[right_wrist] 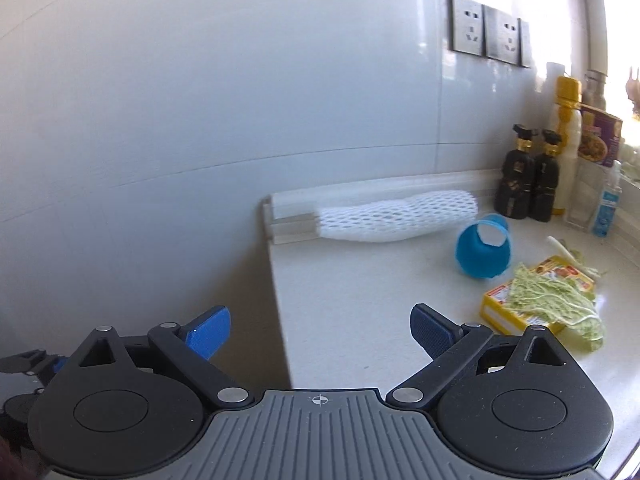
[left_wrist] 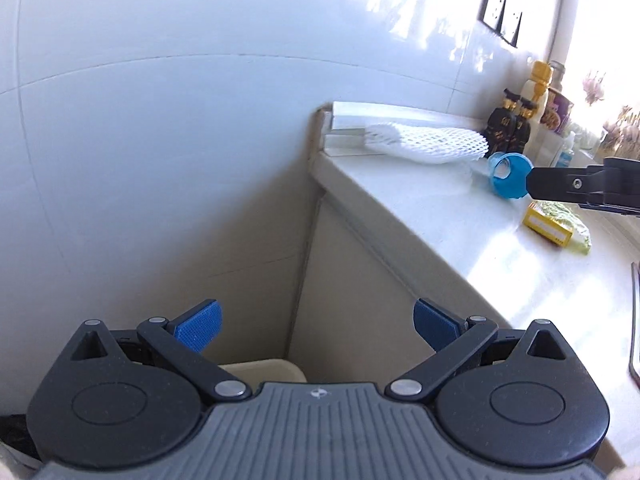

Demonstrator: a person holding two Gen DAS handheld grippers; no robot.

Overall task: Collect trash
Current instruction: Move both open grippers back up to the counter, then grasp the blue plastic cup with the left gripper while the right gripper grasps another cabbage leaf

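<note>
On the counter (right_wrist: 360,300), right half of the frame, are seen 1 white foam net sleeve (right_wrist: 396,216), 1 blue cup (right_wrist: 482,254) on its side, 1 yellow box (right_wrist: 516,304) w/ 1 cabbage leaf (right_wrist: 560,300) draped over it. 2 dark pump bottles (right_wrist: 532,176) are stood at the wall, upper right. Left gripper (left_wrist: 318,326) and right gripper (right_wrist: 320,332): both jaws spread wide, nothing gripped.

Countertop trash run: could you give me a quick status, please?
Left gripper and right gripper open, empty. White foam net, blue cup, yellow box under cabbage leaf uncollected. Nothing blocking.
</note>
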